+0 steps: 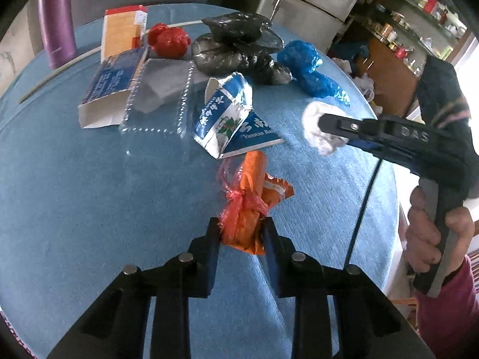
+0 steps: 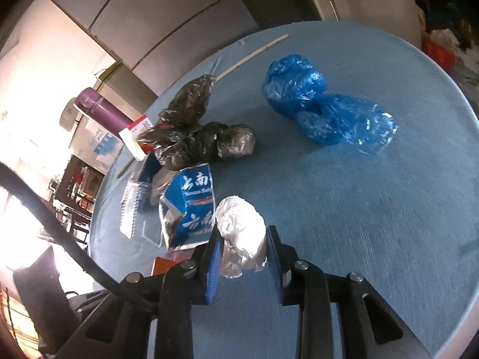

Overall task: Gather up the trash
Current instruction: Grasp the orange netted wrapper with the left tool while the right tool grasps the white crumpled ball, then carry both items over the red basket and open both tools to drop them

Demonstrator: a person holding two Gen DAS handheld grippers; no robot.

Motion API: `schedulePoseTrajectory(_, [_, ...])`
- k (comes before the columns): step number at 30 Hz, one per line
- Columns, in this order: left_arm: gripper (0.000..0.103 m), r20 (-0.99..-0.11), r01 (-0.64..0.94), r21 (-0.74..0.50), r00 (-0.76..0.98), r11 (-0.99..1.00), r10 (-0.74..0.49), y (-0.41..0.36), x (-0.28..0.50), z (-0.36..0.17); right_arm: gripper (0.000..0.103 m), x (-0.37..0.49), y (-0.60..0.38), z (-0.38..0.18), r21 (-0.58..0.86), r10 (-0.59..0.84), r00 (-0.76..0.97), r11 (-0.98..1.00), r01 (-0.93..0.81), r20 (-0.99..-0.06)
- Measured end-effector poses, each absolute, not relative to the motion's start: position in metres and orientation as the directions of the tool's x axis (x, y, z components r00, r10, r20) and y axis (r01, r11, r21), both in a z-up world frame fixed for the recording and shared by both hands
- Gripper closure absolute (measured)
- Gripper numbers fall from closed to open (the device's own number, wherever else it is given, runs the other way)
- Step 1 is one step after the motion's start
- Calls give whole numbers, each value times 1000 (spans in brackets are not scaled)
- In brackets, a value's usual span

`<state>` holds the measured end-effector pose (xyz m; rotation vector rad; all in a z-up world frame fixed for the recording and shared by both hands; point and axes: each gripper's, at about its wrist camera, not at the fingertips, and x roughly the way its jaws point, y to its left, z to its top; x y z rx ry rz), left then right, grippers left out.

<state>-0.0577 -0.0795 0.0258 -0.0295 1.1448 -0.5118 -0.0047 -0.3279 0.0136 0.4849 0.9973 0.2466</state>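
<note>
Trash sits in both sets of jaws at once. The left gripper has its jaws pressed against an orange wrapper bundle tied with red netting, which looks pinched between them just above the blue tabletop. The right gripper has its jaws either side of a crumpled white foil ball — the pads look to be touching it, so I'd call it gripped. Just beyond lie a torn blue-and-white carton, a clear plastic tray and a flattened blue box; farther back, a black bag, a blue bag, a red bag and a purple bottle.

My worry is slippage: the netting is loose and the foil crushes easily, so either piece might slide out on lifting. The right gripper's trailing cable could also snag the orange bundle if the two grippers cross.
</note>
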Motion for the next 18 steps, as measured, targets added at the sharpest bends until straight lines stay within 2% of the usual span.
schedulePoseTrajectory(6, [74,-844,353,-263,367,898,-392,-64,-71,46,73,-27,-317,27,520,444,530,854,-7,-722])
schedulePoseTrajectory(10, [74,-834,307,-222,433,925,-343,-37,-91,71,73,-38,-293,40,519,476,518,852,-70,-711])
schedulePoseTrajectory(18, [74,-820,48,-161,549,986,-161,55,-149,112,73,-52,-212,60,553,600,415,797,-242,-683])
